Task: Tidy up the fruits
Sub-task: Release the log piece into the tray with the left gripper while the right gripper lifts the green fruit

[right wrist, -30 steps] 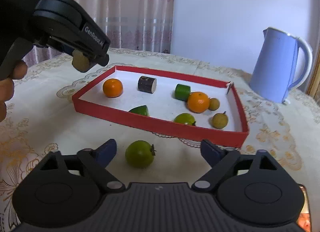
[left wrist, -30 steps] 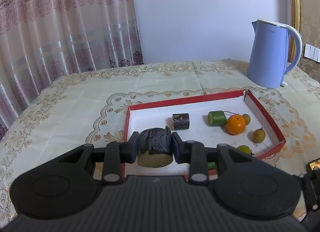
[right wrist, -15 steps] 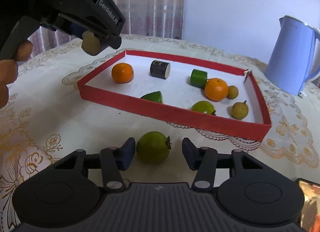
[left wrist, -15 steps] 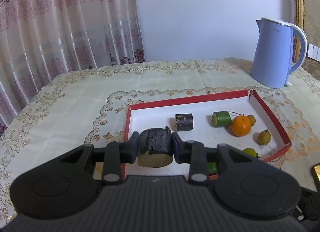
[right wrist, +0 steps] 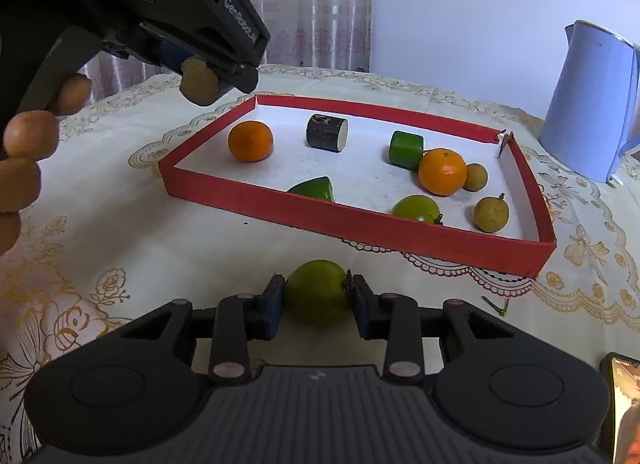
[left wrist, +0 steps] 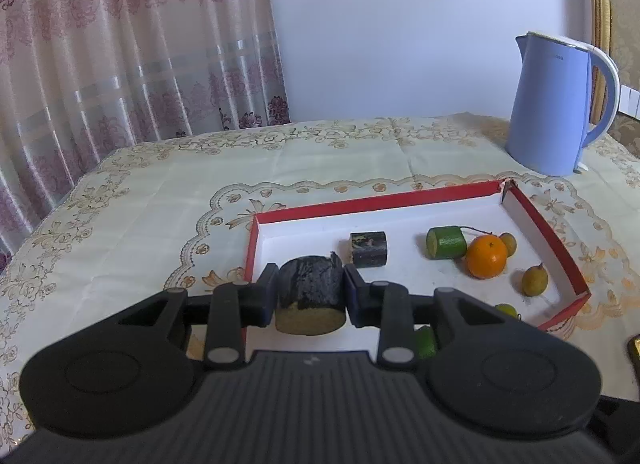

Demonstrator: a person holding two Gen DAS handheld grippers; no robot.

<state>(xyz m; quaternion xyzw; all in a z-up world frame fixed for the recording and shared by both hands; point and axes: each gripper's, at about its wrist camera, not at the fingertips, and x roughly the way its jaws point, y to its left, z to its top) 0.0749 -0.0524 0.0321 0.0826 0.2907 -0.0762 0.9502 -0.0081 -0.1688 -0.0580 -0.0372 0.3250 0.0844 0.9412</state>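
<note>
In the right wrist view, the right gripper [right wrist: 316, 300] has its fingers clamped on a green fruit [right wrist: 316, 290] that sits on the tablecloth [right wrist: 120, 232], on the near side of the red tray [right wrist: 360, 220] and outside it. A small green stem [right wrist: 496, 304] lies on the cloth to the right, and a phone [right wrist: 624, 404] shows at the lower right edge.

Inside the tray, against the near wall, are a green wedge [right wrist: 314, 189] and a green round fruit [right wrist: 416, 209], with a small tan fruit [right wrist: 491, 215] to their right. Farther in stand an orange [right wrist: 250, 141] at the left, a dark log piece [right wrist: 326, 133] lying on its side, a green cylinder [right wrist: 406, 150], a second orange [right wrist: 442, 171] touching it, and another tan fruit [right wrist: 475, 177] touching that orange.

The left gripper [right wrist: 200, 80] hangs above the table near the tray's far left corner, held by a hand [right wrist: 28, 152]. In the left wrist view its fingers are clamped on a dark sugarcane piece [left wrist: 311, 294], pale cut face toward the camera, over the tray's left near part [left wrist: 250, 248].

Beyond the tray, a blue kettle [left wrist: 554, 104] stands at the far right of the table. A patterned curtain [left wrist: 120, 44] hangs behind on the left, a pale wall [left wrist: 380, 24] beside it.
</note>
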